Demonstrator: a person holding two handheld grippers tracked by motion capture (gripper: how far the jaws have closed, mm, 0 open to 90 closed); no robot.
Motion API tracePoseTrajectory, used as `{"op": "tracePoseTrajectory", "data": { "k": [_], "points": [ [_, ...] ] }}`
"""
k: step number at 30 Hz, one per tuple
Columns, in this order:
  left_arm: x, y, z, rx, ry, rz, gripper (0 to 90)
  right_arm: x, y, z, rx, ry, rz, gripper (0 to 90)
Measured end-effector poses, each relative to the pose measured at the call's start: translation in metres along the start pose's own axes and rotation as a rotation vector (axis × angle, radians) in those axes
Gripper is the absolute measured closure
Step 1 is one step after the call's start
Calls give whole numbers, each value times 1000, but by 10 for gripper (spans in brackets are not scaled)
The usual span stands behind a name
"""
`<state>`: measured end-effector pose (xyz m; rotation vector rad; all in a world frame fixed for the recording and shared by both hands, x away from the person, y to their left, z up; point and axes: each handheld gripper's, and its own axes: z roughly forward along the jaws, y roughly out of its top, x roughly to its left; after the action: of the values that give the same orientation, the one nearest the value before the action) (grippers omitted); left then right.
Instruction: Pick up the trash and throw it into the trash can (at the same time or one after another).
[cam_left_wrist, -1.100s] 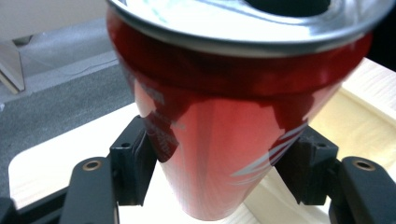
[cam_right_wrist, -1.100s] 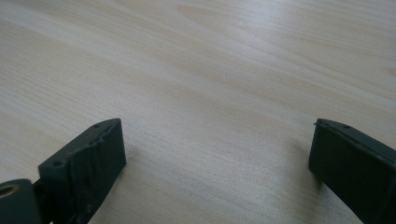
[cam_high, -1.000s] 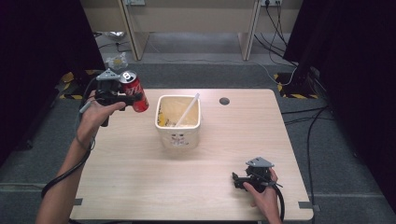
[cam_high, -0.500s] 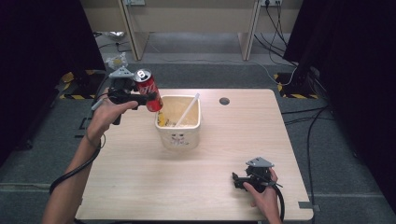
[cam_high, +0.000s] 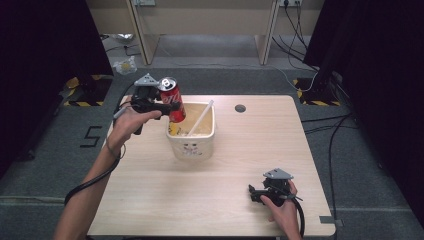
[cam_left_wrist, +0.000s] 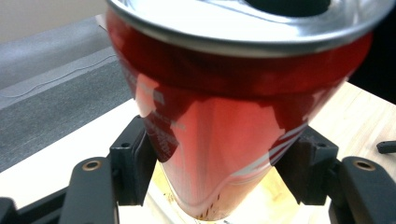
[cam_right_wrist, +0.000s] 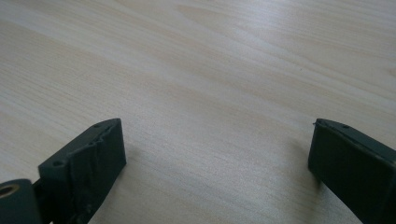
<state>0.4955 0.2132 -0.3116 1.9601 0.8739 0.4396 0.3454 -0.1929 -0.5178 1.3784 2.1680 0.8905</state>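
Red can (cam_high: 172, 99): clamped between the two jaws of the left gripper (cam_high: 159, 104), one black pad on each side of its body. In the left gripper view the can (cam_left_wrist: 229, 112) fills the gap between the jaws completely; both pads press its wall about halfway down. Silver top rim toward the camera, with a dark opening at the upper edge of that view. The can is tilted, top leaning back toward the gripper body, base pointing out past the jaw tips.

Below the jaw tips: a white square tub (cam_high: 192, 145) with yellowish contents (soup or noodles, cannot tell which). The base of the can hangs over the tub's near-left rim; in the left gripper view the yellow inside of the tub (cam_left_wrist: 275, 196) shows directly under the can's lower end. Whether the can touches the rim cannot be told. A white stick-like utensil (cam_high: 201, 117) leans in the tub, beyond the can as seen from the jaws.

Left hand (cam_high: 131, 121) wraps the gripper handle; cable trails back along the forearm.

Right gripper (cam_high: 256, 193): resting low on the wooden table (cam_high: 240, 150), well apart from the tub and can. Jaws stand wide apart with bare wood grain between them; nothing held. Right hand (cam_high: 281, 206) holds its handle.

Small dark round hole (cam_high: 240, 108) in the tabletop, far side of the tub.
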Motion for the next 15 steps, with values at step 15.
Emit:
{"op": "tracePoseTrajectory", "data": {
  "k": [15],
  "points": [
    [-7,-15,32,61,-22,-4,341,0,0,0,1,0,1,45]
  ]
}}
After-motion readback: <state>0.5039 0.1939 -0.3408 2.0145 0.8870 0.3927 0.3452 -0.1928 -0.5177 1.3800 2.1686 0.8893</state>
